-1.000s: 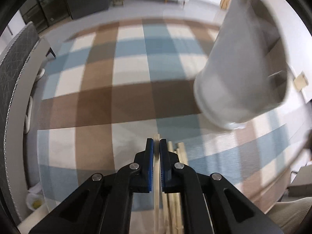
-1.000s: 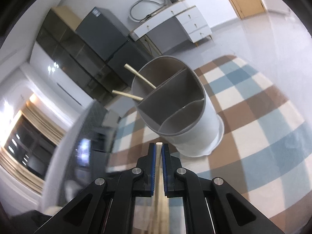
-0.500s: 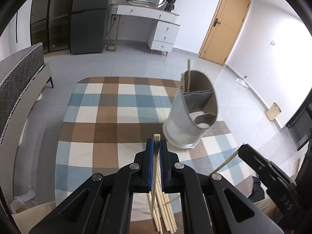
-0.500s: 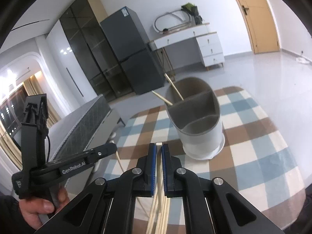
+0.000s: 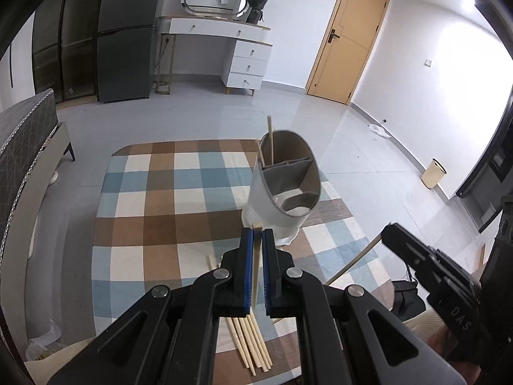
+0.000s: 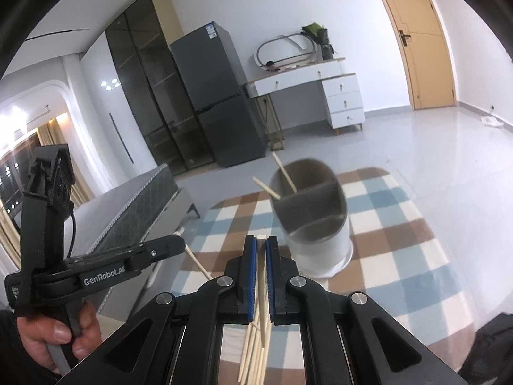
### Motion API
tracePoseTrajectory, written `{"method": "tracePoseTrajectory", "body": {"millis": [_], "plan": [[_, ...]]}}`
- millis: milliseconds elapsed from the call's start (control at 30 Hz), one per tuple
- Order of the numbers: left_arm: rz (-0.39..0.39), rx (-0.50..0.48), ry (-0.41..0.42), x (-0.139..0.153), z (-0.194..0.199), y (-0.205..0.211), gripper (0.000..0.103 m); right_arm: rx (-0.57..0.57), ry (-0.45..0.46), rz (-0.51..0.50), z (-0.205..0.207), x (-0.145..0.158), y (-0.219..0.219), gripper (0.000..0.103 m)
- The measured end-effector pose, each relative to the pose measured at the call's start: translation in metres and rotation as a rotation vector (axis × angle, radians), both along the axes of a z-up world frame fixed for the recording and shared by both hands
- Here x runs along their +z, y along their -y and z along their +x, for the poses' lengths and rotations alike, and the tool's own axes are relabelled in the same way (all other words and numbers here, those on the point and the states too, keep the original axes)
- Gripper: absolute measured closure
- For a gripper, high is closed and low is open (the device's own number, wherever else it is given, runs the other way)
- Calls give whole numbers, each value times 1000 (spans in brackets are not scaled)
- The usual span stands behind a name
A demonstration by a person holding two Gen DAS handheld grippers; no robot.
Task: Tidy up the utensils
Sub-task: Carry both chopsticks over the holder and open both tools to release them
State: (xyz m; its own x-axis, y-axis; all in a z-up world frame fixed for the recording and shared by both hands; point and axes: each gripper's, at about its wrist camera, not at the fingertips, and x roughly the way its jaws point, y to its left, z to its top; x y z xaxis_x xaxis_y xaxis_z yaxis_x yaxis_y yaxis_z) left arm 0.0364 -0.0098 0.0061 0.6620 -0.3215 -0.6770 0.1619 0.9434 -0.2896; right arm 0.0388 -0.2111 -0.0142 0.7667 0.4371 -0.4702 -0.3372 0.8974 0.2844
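Bedroom-type space, grey tile floor, checked blue/brown/white cloth [image 5: 154, 211] covering the work surface.

Utensil holder [image 5: 282, 192]: grey-white oval caddy with three compartments, standing on the cloth toward its far right side. In the left wrist view it looks tilted, likely lens distortion, can't tell for sure. Two chopsticks [image 6: 283, 173] already stand in the rear compartment, leaning out over the rim.

Loose chopsticks [image 5: 253, 340]: pale wooden bundle lying flat on the cloth at the near edge, below the left gripper, well short of the holder.

Left gripper [image 5: 257, 234]: blue pads clamped tight on a single chopstick [image 5: 255, 272], tip poking just past the pads, shaft running back down between the jaws. In the air above the bundle, pointing toward the holder base.

Right gripper [image 6: 261, 240]: jaws likewise pinched on one chopstick [image 6: 263, 288], tip just proud of the pads, holder ahead and slightly right.

Right wrist view also shows the left gripper side-on, its stick projecting from the closed tips, with the person's hand [image 6: 54, 330] around the handle.

Background: dark fridge [image 6: 218, 102], glass-front cabinet, white dresser [image 5: 247, 57] with oval mirror, wood door [image 5: 349, 38], grey upholstered bed edge [image 5: 29, 134] at left, small bin by the right wall.
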Motion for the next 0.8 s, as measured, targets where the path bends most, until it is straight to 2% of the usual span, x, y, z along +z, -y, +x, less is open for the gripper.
{"method": "tracePoseTrajectory", "body": {"millis": [400,633,800], "plan": [[-113,-32,39,62,49,2,102,67,135,-105,38,80,11,98],[-118,-41,109,98,86,4,102,99,193,-170,84,119,3,98],[-90,-48,108,98,116,2,102,123,233,-205,116,133,-9,98]]}}
